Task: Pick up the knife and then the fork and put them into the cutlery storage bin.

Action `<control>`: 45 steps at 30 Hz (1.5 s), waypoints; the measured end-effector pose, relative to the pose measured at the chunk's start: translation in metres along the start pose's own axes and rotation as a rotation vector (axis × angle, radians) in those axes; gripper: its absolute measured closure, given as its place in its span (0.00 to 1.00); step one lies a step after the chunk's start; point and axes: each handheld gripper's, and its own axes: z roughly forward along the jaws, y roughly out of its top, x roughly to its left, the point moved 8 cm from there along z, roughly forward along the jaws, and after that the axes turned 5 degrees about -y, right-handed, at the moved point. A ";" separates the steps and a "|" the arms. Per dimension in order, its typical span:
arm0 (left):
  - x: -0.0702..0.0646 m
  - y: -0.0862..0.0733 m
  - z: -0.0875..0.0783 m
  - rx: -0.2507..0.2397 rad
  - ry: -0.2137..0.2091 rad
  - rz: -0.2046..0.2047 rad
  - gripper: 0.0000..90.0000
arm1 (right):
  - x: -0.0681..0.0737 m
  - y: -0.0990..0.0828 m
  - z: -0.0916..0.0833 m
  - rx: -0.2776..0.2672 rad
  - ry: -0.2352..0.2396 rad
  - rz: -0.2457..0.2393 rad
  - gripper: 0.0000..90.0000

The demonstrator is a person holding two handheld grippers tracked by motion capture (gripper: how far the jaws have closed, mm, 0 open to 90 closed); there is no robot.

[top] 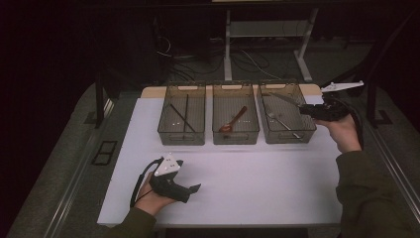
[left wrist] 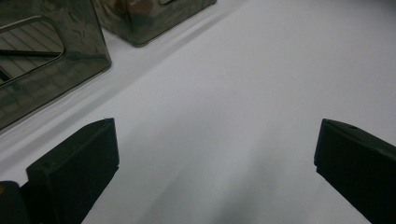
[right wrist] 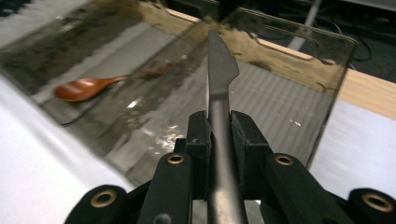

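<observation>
The grey metal table knife [right wrist: 219,93] is clamped by its handle between the jaws of your right gripper [right wrist: 219,135], blade pointing away from you and out over the right-hand smoky clear plastic bin [top: 287,130]. In the high view that same gripper [top: 303,110] sits at the bin's right rim, with the blade [top: 283,97] slanting across the bin's far half, above the floor of it.

Nearest you, your left gripper [top: 194,188] rests low over the white table top [top: 257,183], well short of the bins. Its jaws stand wide apart with nothing between them — bare white surface shows in the gap in the left gripper view.

Farther out, three bins stand in a row across the table. The right one holds a silver metal spoon [top: 280,120] lying on its floor below the knife. The middle bin [top: 236,133] holds a reddish-brown wooden spoon [top: 233,121], bowl toward you. The left bin [top: 182,134] holds thin dark sticks [top: 184,115] — probably chopsticks, though they are too slim and dim to be sure.
</observation>
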 end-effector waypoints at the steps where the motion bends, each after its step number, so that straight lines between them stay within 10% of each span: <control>1: 0.000 0.000 0.000 0.003 0.000 0.003 0.00 | -0.002 0.000 0.005 0.011 -0.006 0.013 0.86; 18: -0.004 -0.002 0.003 0.020 -0.025 0.016 0.00 | -0.008 -0.021 0.070 0.215 -0.083 0.029 0.82; 29: -0.003 -0.002 0.004 0.012 -0.022 0.012 0.00 | -0.007 -0.008 0.055 0.108 -0.054 0.058 0.45; 45: -0.004 -0.004 0.005 0.020 -0.026 0.016 0.00 | 0.023 -0.006 0.008 -0.058 0.039 0.027 0.29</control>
